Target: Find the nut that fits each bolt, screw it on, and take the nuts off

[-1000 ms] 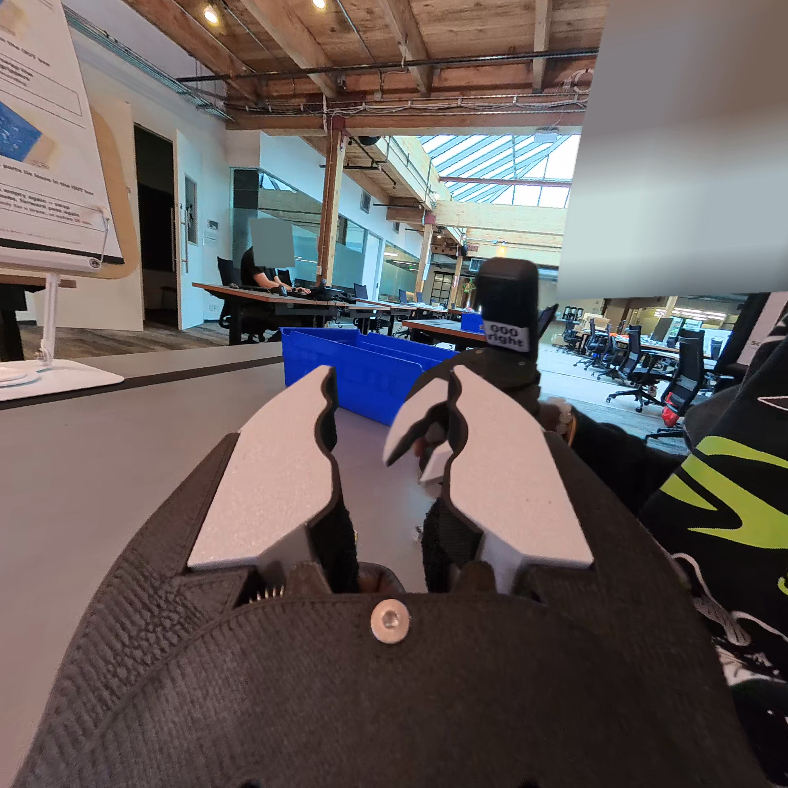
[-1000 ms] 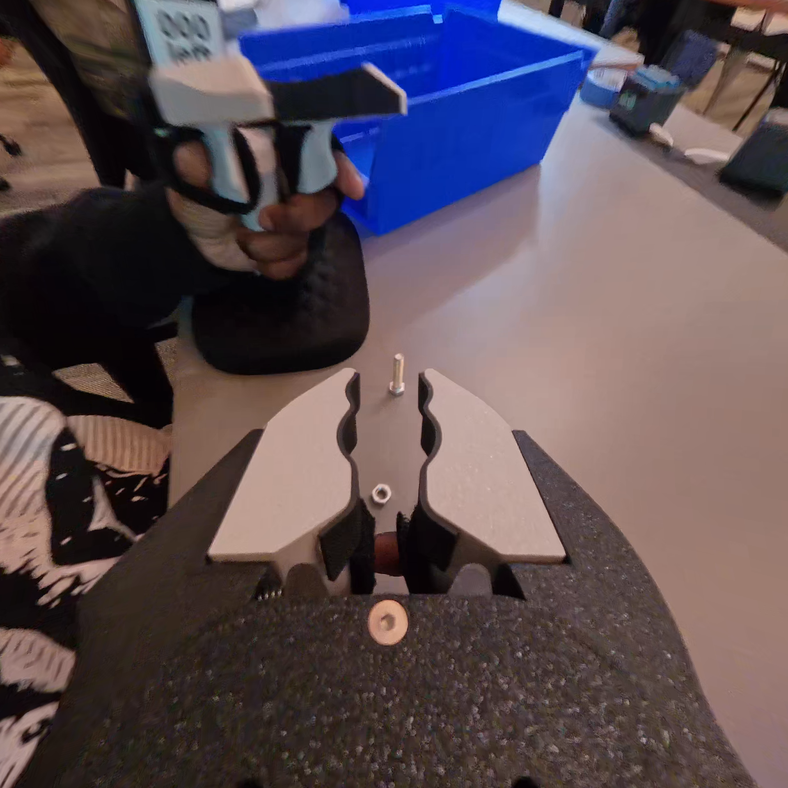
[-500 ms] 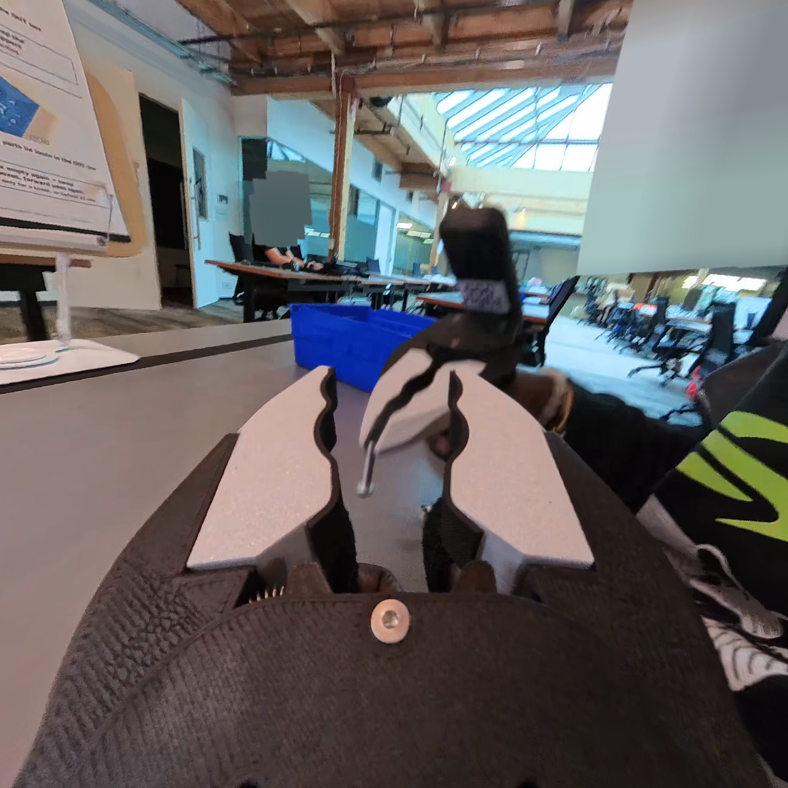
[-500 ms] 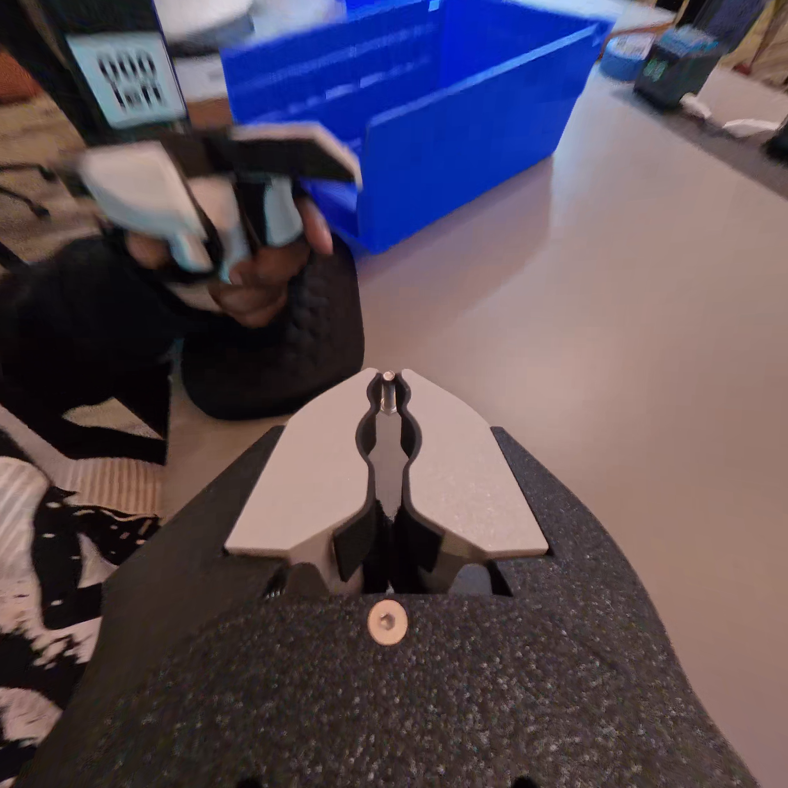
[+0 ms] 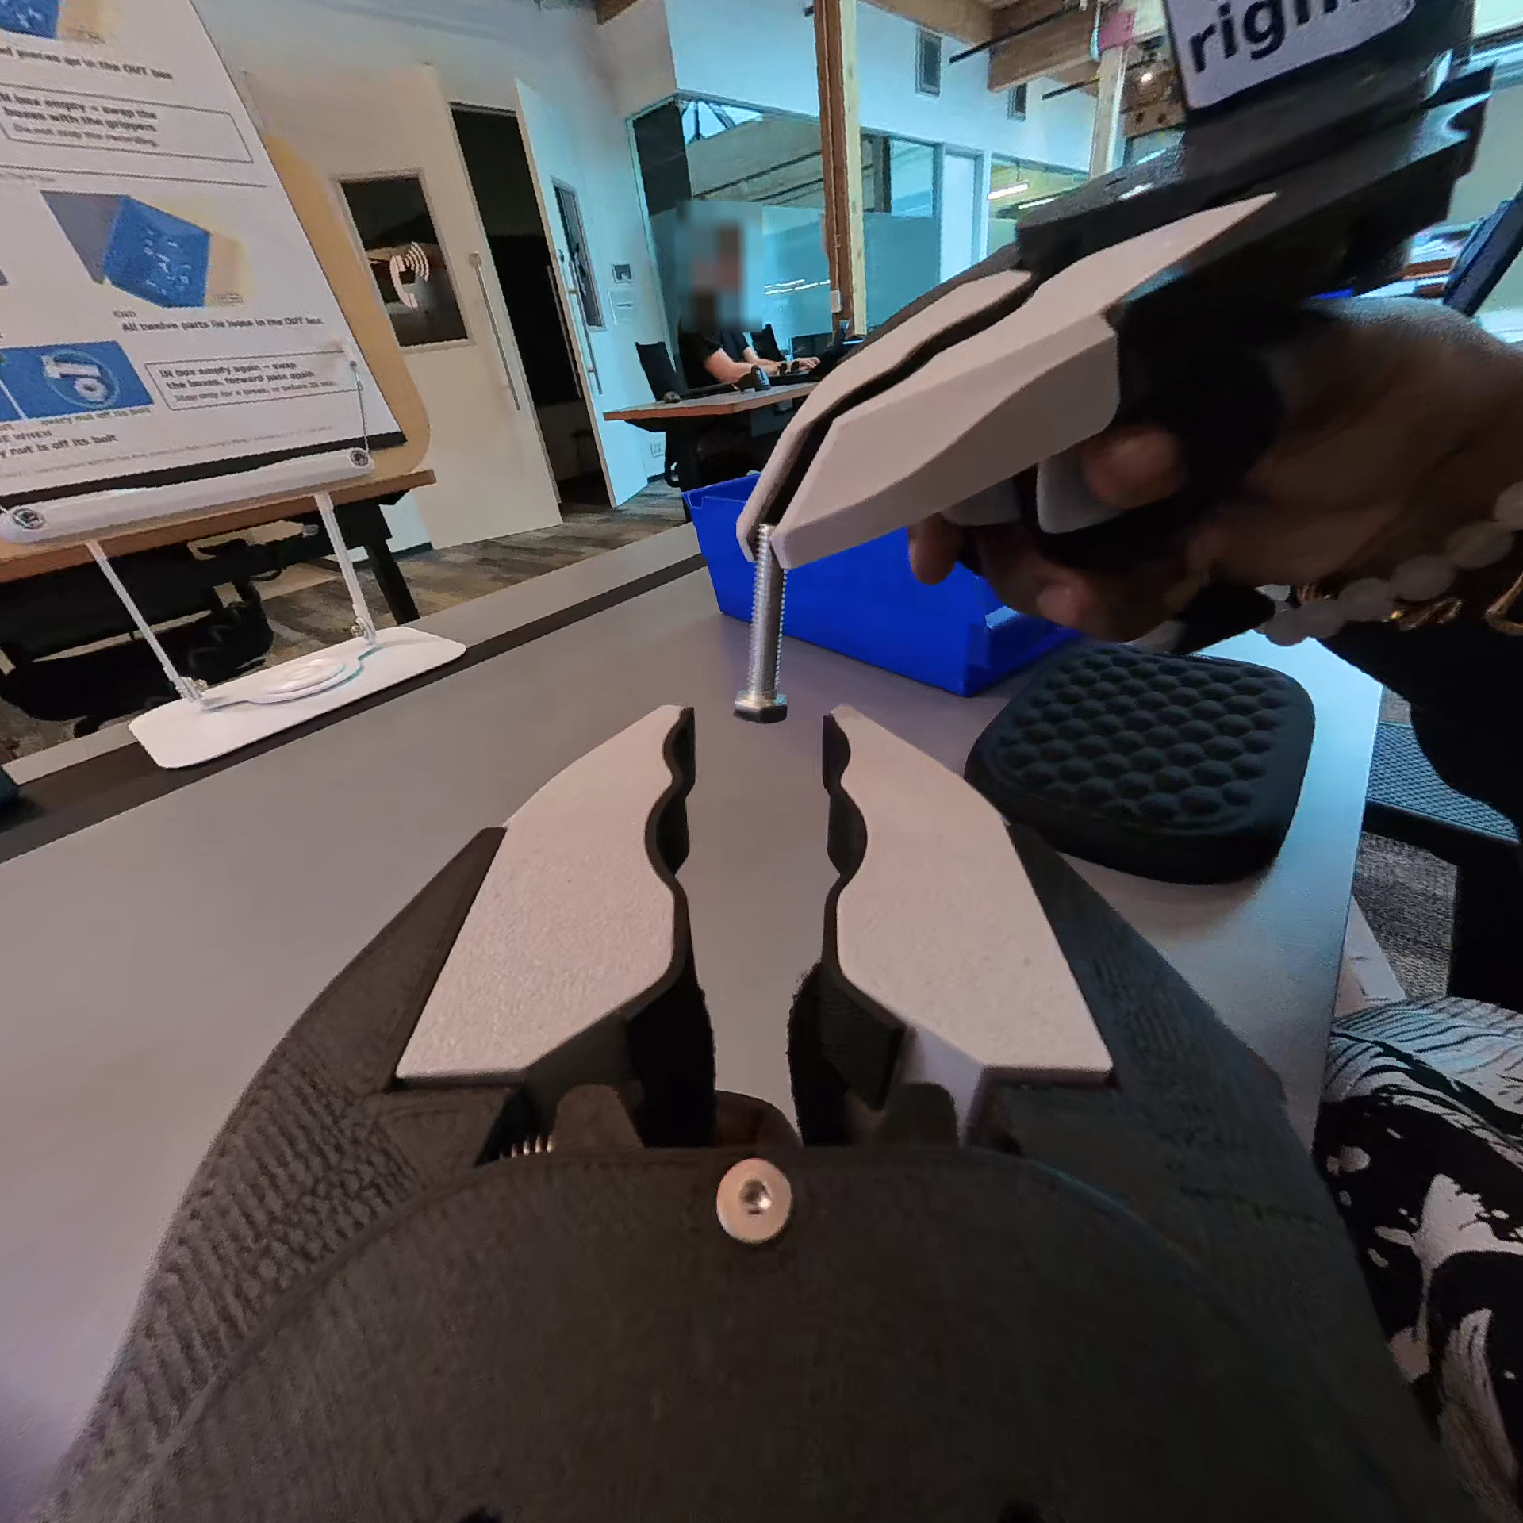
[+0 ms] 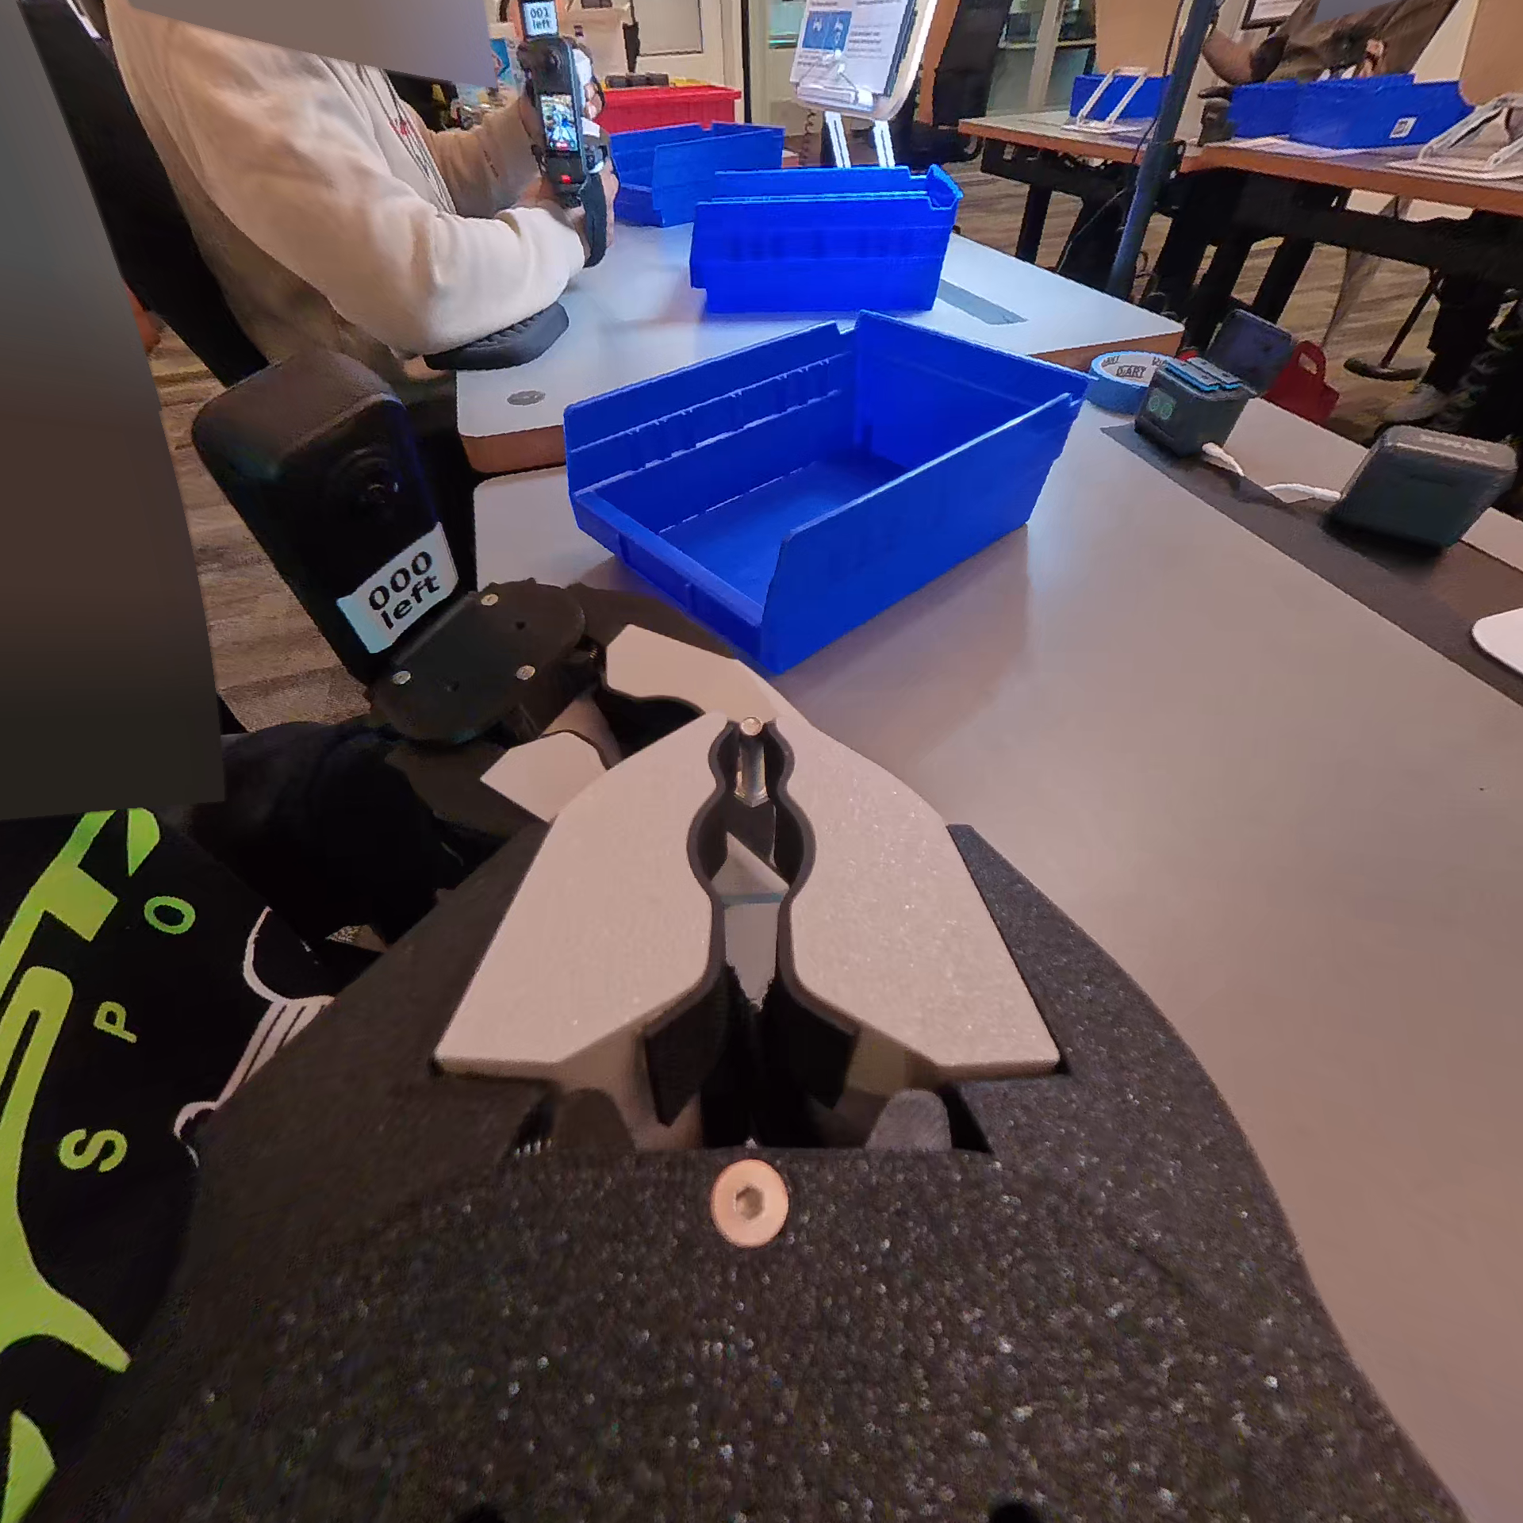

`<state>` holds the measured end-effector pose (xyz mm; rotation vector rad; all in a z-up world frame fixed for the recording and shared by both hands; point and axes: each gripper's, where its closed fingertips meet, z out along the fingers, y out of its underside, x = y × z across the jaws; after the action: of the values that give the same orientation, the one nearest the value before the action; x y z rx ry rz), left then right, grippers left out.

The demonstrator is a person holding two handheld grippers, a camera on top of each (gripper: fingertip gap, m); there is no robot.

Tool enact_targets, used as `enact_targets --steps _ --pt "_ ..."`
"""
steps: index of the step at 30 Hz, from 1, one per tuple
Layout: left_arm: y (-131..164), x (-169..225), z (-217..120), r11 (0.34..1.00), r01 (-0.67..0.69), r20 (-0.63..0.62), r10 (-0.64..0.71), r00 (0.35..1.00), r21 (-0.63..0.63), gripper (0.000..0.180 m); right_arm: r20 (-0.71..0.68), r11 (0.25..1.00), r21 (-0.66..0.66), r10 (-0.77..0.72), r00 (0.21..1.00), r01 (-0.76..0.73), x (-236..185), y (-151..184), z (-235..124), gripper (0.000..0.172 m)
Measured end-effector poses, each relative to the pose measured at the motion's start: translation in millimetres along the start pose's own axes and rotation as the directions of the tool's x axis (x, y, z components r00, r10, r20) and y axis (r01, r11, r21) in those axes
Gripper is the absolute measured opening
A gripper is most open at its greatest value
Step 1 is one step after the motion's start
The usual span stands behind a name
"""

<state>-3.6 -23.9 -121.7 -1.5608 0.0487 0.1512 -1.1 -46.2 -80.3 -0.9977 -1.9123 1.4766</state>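
Note:
My right gripper (image 6: 750, 738) is shut on the threaded tip of a silver bolt (image 6: 750, 775). In the left wrist view it (image 5: 762, 540) comes in from the upper right and holds the bolt (image 5: 766, 626) upright, head down, above the grey table (image 5: 247, 865). My left gripper (image 5: 756, 721) is open and empty. The bolt's hex head hangs just ahead of its fingertips (image 5: 676, 725) and touches neither pad. In the right wrist view the left gripper (image 6: 478, 651) lies low at the left, just under the right fingers. No nut is in view.
An empty blue bin (image 6: 824, 494) stands on the table beyond the grippers; it also shows in the left wrist view (image 5: 865, 593). A black wrist pad (image 5: 1145, 758) lies right. An instruction sheet on a white stand (image 5: 165, 247) is far left. More blue bins (image 6: 824, 239) and a person sit at the neighbouring table. My right fingertips sit around 4 cm from my left ones.
My right gripper shut on the bolt on the table, lifted it and carried it in front of my left gripper. My left jaws have narrowed but stay open.

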Motion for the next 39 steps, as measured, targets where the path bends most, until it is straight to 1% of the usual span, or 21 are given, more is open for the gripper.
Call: enact_targets --steps 4,10,14,17,20,39 --pt "-1 -1 -1 1.0 0.004 0.008 -0.004 1.0 0.003 0.024 0.006 1.0 -0.004 0.0 1.0 0.0 -2 0 3 0.006" --pt "7 -5 0 0.998 -0.012 0.045 0.015 0.999 -0.069 0.021 -0.005 0.999 -0.035 -0.035 0.999 0.034 -4 4 10 0.006" --pt "9 -6 1 0.996 -0.011 0.054 0.016 0.998 -0.084 0.016 -0.021 0.997 -0.052 -0.051 0.998 0.05 -3 6 12 0.006" --pt "8 -6 0 0.997 -0.003 0.053 0.007 0.999 -0.075 0.015 -0.044 0.996 -0.068 -0.069 0.997 0.066 1 9 10 0.006" --pt "6 -5 0 0.999 0.009 0.034 -0.007 0.999 -0.054 0.015 -0.056 0.997 -0.055 -0.054 0.997 0.051 6 7 5 0.006" --pt "4 1 -1 0.999 -0.038 -0.002 0.038 0.999 -0.027 0.01 -0.012 1.0 -0.024 -0.012 1.0 0.012 0 6 4 0.006"
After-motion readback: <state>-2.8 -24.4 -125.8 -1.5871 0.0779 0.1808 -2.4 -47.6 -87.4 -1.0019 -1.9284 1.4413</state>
